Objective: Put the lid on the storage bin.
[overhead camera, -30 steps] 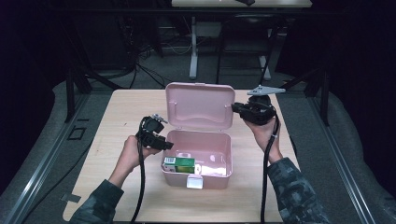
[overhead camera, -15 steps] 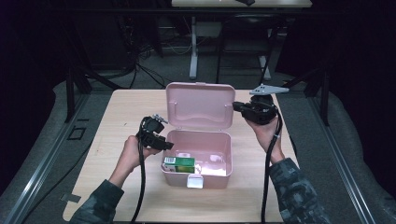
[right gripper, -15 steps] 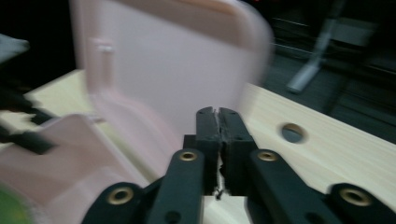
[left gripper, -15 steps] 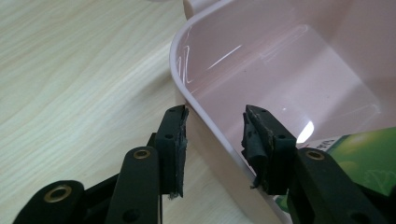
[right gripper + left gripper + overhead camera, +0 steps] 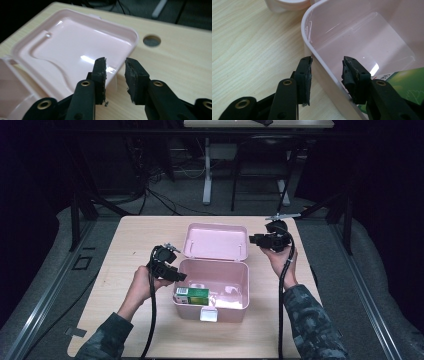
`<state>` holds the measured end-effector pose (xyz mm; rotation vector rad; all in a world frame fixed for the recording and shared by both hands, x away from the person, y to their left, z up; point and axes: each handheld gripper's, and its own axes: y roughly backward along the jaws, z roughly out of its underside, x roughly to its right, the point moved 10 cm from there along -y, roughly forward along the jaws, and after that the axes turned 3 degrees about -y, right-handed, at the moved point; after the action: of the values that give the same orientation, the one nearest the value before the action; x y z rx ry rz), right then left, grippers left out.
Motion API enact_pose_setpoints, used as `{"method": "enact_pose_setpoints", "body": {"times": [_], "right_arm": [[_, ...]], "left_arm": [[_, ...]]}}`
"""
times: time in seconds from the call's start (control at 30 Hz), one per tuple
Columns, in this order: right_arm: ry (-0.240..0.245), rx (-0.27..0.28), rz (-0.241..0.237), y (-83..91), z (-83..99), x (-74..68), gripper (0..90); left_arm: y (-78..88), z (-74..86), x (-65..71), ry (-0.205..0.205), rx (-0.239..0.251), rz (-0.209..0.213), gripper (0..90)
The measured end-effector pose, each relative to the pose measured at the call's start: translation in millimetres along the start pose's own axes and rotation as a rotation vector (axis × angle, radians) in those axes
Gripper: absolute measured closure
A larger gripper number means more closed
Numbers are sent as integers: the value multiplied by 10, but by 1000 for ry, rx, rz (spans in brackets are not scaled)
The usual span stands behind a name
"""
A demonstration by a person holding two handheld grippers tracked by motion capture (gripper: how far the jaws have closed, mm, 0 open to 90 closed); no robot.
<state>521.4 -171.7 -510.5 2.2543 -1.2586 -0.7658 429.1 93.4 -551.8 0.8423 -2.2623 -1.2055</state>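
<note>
A pink plastic box (image 5: 242,279) stands open at the table's middle, its lid (image 5: 215,240) tipped back behind it. Inside at the front left lies a green carton (image 5: 192,295) beside some white items (image 5: 227,292). My left gripper (image 5: 179,276) straddles the box's left wall (image 5: 312,35) and is shut on it, one pad outside and one inside near the carton (image 5: 409,85). My right gripper (image 5: 252,239) is at the lid's right edge (image 5: 75,42). Its jaws have just been opening and now stand open (image 5: 115,72), with the lid's rim by the left pad, not pinched.
The box has a white latch (image 5: 207,315) on its front. A round hole (image 5: 152,40) is cut in the wooden table (image 5: 140,245) beyond the lid's corner. Bare wood lies left and right of the box. Cables trail from both grippers toward the near edge.
The lid has dropped further back from its more upright stand. The right gripper's jaws have let go of its edge. The left gripper has not moved.
</note>
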Motion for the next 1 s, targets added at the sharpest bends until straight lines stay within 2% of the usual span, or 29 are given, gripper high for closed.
{"method": "enact_pose_setpoints", "body": {"times": [0.13,0.23,0.47,0.57,0.9,1.0], "right_arm": [[-39,-29,-5,-197,45,44,683],[-42,-60,16,-321,49,68,689],[-92,-105,47,-616,55,178,684],[-140,-112,26,-678,66,198,677],[-148,-130,41,-749,71,206,692],[-125,-127,48,-755,41,166,720]], "left_arm": [[-3,4,-1,4,0,4,590],[-9,5,-3,2,-2,-3,590],[-55,35,-1,-11,-23,-7,591],[-58,36,1,-13,-25,-8,592],[-62,36,8,-16,-27,-14,594],[-77,33,23,-22,-28,-19,576]]}}
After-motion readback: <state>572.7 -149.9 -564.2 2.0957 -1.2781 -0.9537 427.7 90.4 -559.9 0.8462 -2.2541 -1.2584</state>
